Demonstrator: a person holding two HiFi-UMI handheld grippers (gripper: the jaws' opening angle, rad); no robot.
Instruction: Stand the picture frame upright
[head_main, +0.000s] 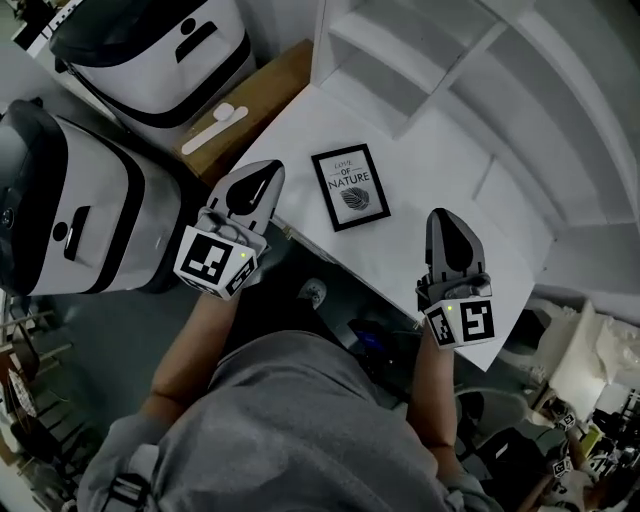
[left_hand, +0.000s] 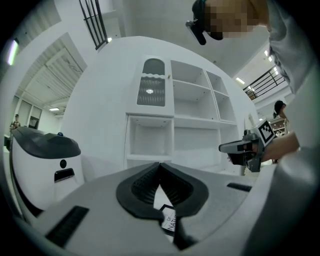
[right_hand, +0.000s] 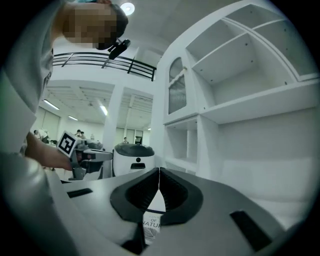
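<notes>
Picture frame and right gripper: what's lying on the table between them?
Nothing. In the head view, only bare white tabletop separates the picture frame, lying flat, from the shut right gripper.

You have bare table (head_main: 445, 185) open all round the flat picture frame (head_main: 350, 187) and a clear way in from the near edge, while the white shelf unit (head_main: 450, 60) closes off the far side and the cardboard box (head_main: 255, 100) and two white machines (head_main: 90, 210) crowd the left end.
</notes>
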